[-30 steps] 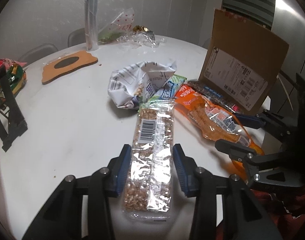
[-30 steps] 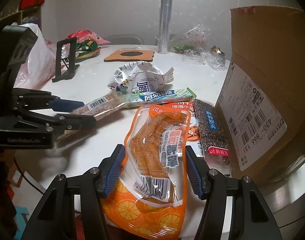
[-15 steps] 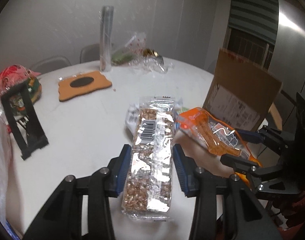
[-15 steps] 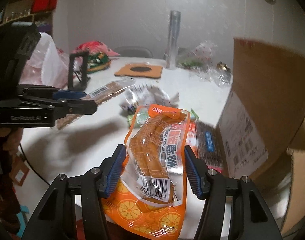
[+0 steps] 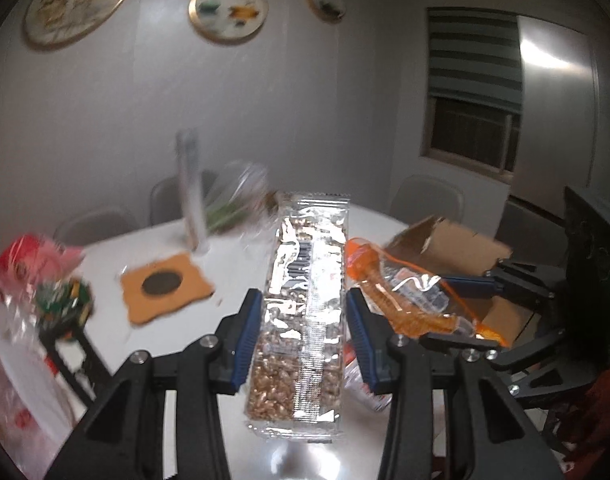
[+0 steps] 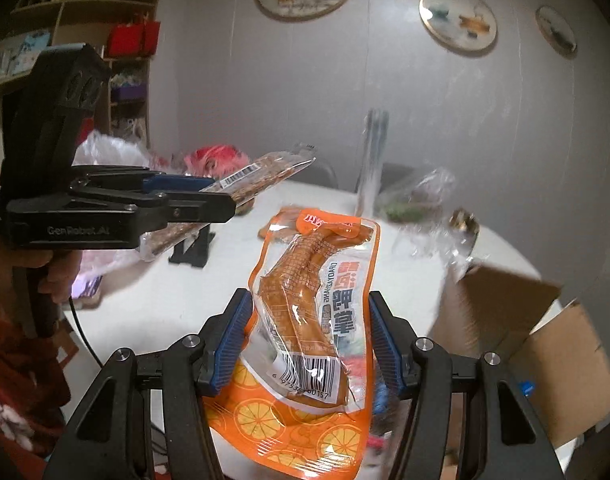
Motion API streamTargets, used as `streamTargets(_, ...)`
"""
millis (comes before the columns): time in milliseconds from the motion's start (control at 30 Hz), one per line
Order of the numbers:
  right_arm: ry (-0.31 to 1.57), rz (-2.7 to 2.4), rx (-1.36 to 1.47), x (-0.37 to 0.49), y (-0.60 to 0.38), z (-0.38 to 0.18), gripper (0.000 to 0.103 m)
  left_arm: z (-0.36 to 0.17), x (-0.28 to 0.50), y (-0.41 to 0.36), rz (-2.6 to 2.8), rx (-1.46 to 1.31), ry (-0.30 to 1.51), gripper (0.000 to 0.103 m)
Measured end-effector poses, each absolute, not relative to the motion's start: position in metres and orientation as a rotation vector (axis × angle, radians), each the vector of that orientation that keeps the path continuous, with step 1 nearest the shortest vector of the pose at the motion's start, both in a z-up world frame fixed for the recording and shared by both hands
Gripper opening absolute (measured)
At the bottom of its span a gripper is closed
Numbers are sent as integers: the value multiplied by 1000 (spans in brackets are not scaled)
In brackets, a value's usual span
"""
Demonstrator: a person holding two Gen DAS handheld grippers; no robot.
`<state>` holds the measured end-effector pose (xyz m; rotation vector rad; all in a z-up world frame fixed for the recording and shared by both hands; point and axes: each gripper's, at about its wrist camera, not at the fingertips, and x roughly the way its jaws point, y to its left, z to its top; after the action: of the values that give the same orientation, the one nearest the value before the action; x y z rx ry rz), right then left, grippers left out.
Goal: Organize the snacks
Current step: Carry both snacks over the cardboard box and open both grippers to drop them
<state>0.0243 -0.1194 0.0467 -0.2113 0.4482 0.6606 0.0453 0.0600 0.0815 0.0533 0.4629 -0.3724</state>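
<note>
Both packs lifted off table: peanut bar [image 5: 301, 312], orange pouch [image 6: 313, 320] between jaws.

"GenRobot.AI" in pale letters along the black plastic body of the left gripper [image 6: 193, 196] — readable only from the right wrist view. "QIANGYAOAO" plus big Chinese characters on the orange plastic snack pouch [image 6: 309, 320], barcode digits partly legible — "97539…00157". Nothing legible on the clear-wrapped grain bar [image 5: 301, 312].
</note>
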Motion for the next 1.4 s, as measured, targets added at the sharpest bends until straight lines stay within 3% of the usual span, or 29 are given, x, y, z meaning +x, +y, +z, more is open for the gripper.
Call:
streamTargets(333, 407, 543, -142, 35, -206, 78, 54, 104, 77, -40, -540, 148, 471, 40)
streamTargets(800, 593, 530, -113, 75, -283, 42, 54, 71, 126, -149, -658, 225, 625, 40)
streamTargets(1400, 778, 584, -208, 119, -295, 6, 56, 27, 165, -187, -631, 319, 783, 40)
